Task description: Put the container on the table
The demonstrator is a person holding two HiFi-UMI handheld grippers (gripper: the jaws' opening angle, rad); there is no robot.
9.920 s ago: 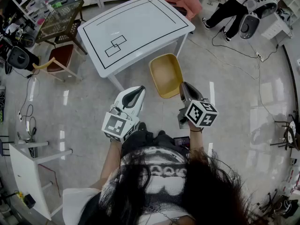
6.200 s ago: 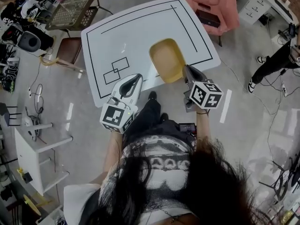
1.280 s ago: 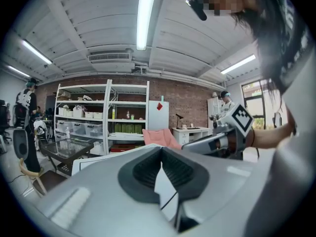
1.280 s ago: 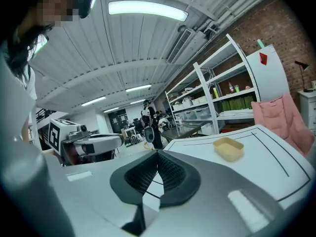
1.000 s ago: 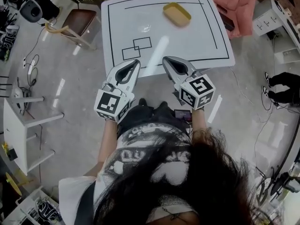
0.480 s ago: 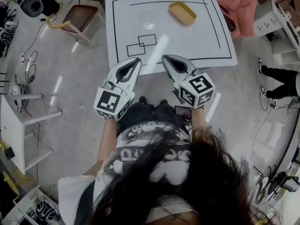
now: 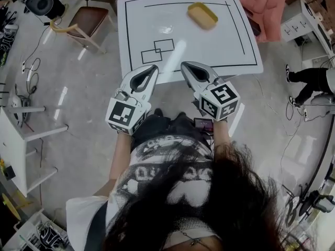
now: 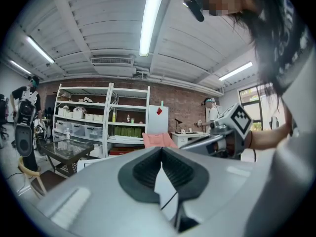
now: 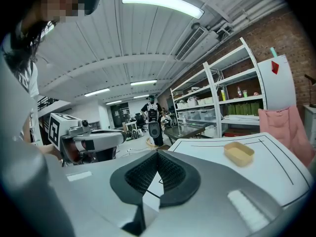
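Observation:
The yellow container (image 7: 203, 14) rests on the white table (image 7: 209, 46) near its far right corner; the right gripper view shows the container (image 9: 239, 153) lying flat inside the black outline. Nothing touches it. My left gripper (image 7: 152, 67) and right gripper (image 7: 184, 65) hover side by side at the table's near edge, well short of the container. Both are shut with nothing between the jaws. In the left gripper view, the left gripper (image 8: 161, 149) points over the table toward shelves.
Two overlapping black rectangles (image 7: 160, 49) are drawn on the table's left half. A pink chair (image 7: 264, 4) stands by the table's right side, a wooden chair (image 7: 86, 22) at its left. A shelf rack (image 8: 103, 120) lines the back wall. Another person's legs (image 7: 309, 80) show at right.
The container was carried from the floor and now sits on the table. Over the last second both grippers stay at the near edge, barely moving.

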